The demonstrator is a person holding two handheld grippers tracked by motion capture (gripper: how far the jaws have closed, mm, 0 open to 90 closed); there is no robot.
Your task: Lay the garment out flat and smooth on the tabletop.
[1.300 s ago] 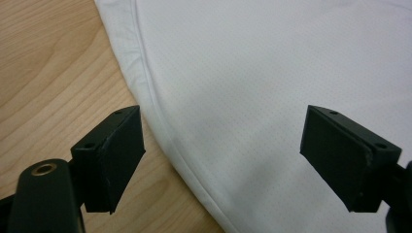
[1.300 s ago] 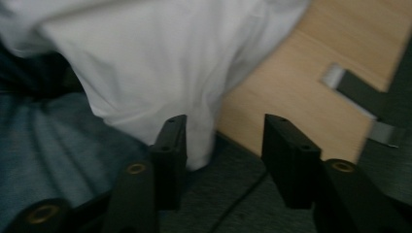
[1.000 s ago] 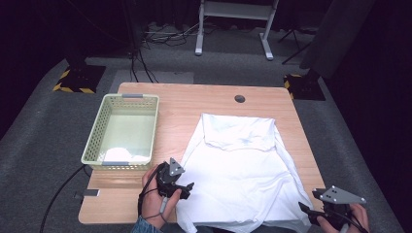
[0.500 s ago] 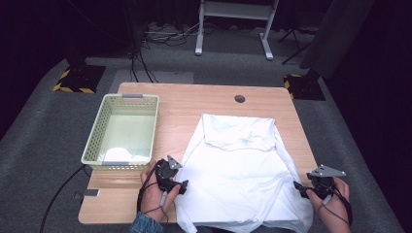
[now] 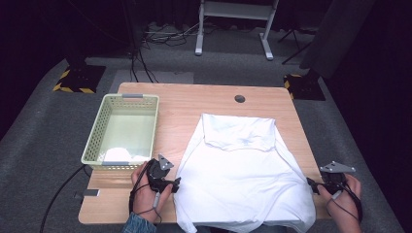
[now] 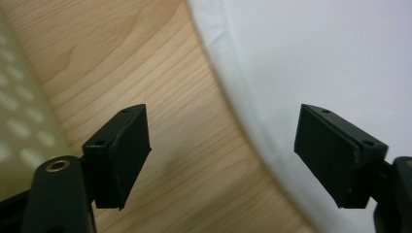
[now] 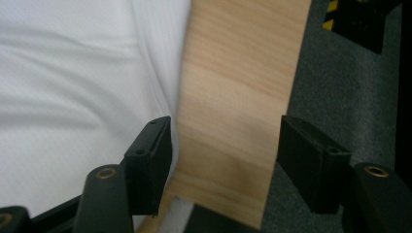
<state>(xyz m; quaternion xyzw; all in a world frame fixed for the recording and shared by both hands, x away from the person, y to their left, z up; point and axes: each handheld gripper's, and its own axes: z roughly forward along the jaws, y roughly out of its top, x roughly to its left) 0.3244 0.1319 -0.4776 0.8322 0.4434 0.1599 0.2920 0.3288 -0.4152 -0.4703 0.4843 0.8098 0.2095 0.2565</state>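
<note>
We had the white shirt [image 5: 243, 179] spread flat on the table [image 5: 194, 104], right of centre. Our left gripper [image 5: 176, 183], at its nine o'clock hem, and right gripper [image 5: 310, 182], at three, gaped wide, empty. We judged pinching both edges came next.

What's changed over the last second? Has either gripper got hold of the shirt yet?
The right gripper has come in from the table's right corner to the right edge of the white shirt; its jaws are open with nothing gripped. The left gripper has barely shifted at the shirt's left edge; its jaws have just been closing a little but stand open astride the hem. The shirt and the green basket lie as before.
</note>
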